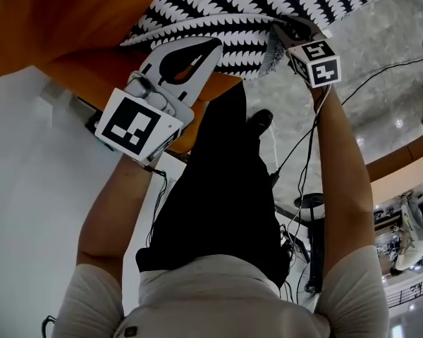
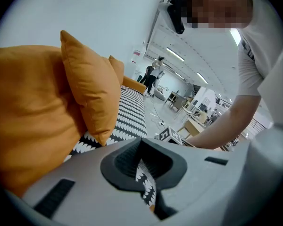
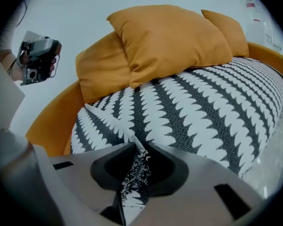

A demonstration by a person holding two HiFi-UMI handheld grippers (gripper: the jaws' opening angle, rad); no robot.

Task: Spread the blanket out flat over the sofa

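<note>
**Both tongs pinched on the blanket at the sofa's front edge**

On the left, the left gripper (image 1: 201, 51) (image 2: 144, 168) reaches down to the front edge of the orange sofa (image 1: 49, 20) (image 3: 49, 126). Its jaws are narrow, closed on a strip of the black-and-white blanket (image 1: 218, 5) (image 2: 132, 112) (image 3: 203, 107), which runs up through the gap between them. Beside it, at the sofa's left end, a large orange cushion (image 2: 92, 91) (image 3: 174, 41) leans against the back, with a smaller cushion (image 2: 117, 68) (image 3: 231, 27) further along.

The blanket lies over the seat from the cushions to the front edge. It is mostly smooth, but near the left front corner a flap (image 3: 96, 114) is folded back on itself.

On the right, the right gripper (image 1: 290, 28) (image 3: 134, 173) meets the same front edge. Its jaws are drawn close together on a bunched fold of the blanket's hem. Its marker cube (image 1: 314, 62) (image 2: 170, 134) faces up. The two grippers are apart along the edge, the person's black trousers (image 1: 225, 189) between the arms, and cables (image 1: 303, 153) trail over the pale marbled floor (image 1: 374, 76).
</note>
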